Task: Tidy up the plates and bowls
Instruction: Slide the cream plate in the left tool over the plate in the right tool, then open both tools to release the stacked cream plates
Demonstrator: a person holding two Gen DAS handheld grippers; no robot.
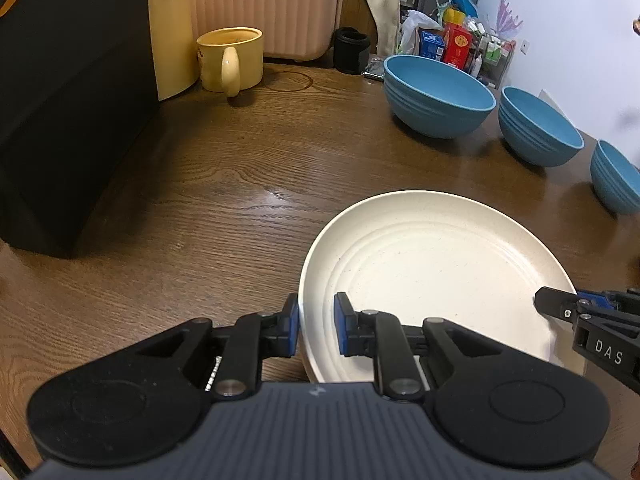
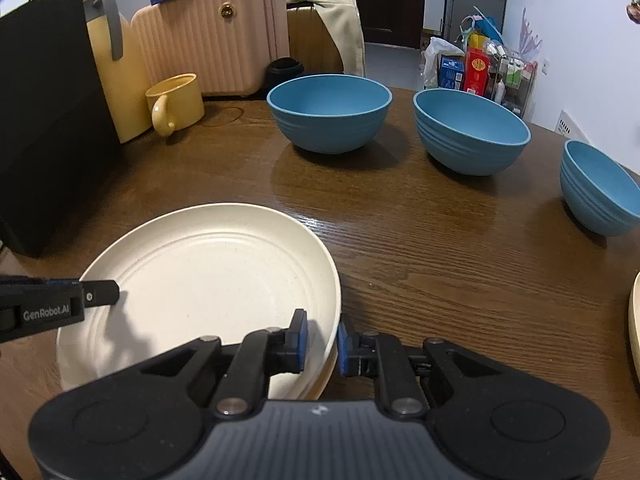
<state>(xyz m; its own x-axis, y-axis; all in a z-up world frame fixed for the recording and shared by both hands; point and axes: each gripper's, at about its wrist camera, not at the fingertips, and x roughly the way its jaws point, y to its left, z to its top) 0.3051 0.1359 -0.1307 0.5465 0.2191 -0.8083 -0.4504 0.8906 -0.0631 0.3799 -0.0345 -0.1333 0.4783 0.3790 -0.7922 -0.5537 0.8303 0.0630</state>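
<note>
On the wooden table (image 2: 440, 240): cream plate (image 2: 208, 272), near edge
Left gripper (image 1: 316, 330): jaws clamped on the plate's left rim
Right gripper (image 2: 322, 344): jaws clamped on the plate's right rim
Behind the plate: three blue bowls (image 2: 329, 114) in a row, upright, apart
Far left: yellow mug (image 1: 231, 58)

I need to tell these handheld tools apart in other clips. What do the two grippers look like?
Both share one build: a dark grey ribbed body, rounded black side housings, black linkage arms with silver pivot pins, and blue pads on the fingers. The left gripper carries "GenRobot.AI" on its side; the right gripper shows "DAS".
</note>
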